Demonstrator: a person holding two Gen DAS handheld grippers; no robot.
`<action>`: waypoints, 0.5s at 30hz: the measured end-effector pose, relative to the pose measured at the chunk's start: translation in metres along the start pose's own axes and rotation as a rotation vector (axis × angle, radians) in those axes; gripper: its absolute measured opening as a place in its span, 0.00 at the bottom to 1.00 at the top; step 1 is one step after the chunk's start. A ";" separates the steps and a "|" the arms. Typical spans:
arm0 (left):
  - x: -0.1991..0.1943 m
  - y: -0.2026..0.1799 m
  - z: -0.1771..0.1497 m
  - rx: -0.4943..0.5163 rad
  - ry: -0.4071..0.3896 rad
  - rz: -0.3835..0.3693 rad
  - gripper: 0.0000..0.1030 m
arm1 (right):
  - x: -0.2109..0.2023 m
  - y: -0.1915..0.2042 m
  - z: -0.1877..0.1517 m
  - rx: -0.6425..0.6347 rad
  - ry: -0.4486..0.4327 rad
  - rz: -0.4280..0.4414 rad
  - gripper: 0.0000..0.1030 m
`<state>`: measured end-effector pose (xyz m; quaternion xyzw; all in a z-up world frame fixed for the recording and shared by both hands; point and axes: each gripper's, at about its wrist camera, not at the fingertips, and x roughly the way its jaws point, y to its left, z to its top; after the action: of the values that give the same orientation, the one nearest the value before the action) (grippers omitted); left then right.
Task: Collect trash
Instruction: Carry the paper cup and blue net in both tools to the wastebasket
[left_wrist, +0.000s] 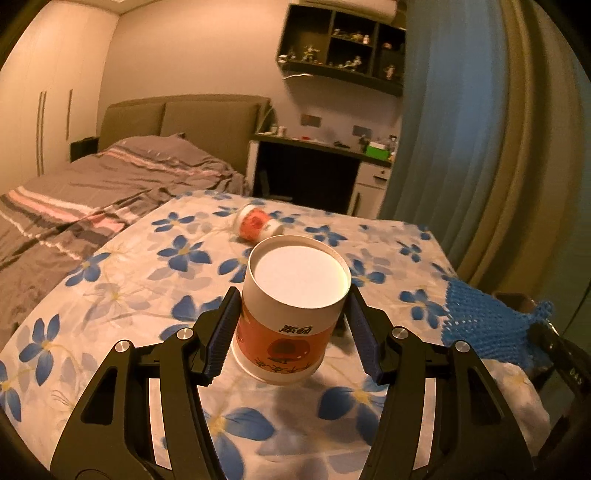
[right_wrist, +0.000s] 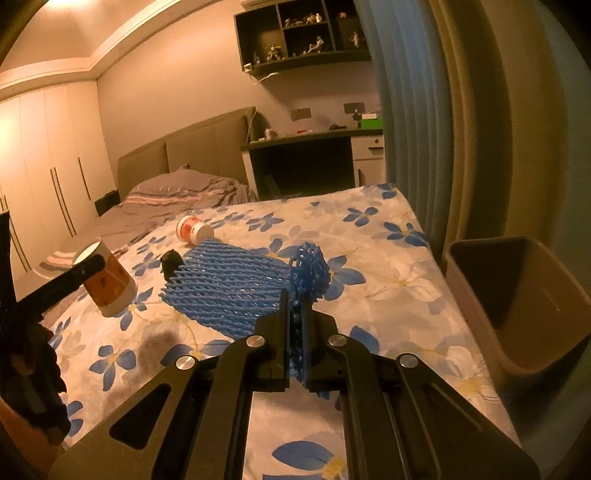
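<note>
The left tool (left_wrist: 291, 328) grips an upside-down paper cup (left_wrist: 291, 314), base skyward, axis tilted; the right tool (right_wrist: 294, 332) is clamped on limp blue foam netting (right_wrist: 236, 284).

A cup (left_wrist: 291, 314) sits upside down between the fingers of the left hand-held gripper (left_wrist: 293, 332), above the table (left_wrist: 122, 280). Another cup (left_wrist: 256, 224) lies on the table at 12 o'clock from it. The foam net (right_wrist: 236, 284) is at 3 o'clock, the bin (right_wrist: 517, 302) beyond that, the bed (left_wrist: 92, 184) at 10 o'clock.
</note>
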<state>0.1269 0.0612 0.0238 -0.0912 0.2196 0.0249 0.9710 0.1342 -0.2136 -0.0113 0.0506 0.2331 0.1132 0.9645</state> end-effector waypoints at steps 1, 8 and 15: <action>-0.002 -0.006 0.000 0.009 -0.002 -0.011 0.55 | -0.004 -0.003 0.000 0.004 -0.007 -0.005 0.05; -0.006 -0.050 0.000 0.064 -0.012 -0.082 0.55 | -0.028 -0.029 0.003 0.035 -0.054 -0.052 0.05; -0.001 -0.102 -0.001 0.121 -0.009 -0.159 0.55 | -0.046 -0.061 0.004 0.074 -0.086 -0.108 0.05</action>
<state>0.1347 -0.0391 0.0406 -0.0495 0.2085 -0.0653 0.9746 0.1083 -0.2842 0.0027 0.0784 0.1979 0.0502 0.9758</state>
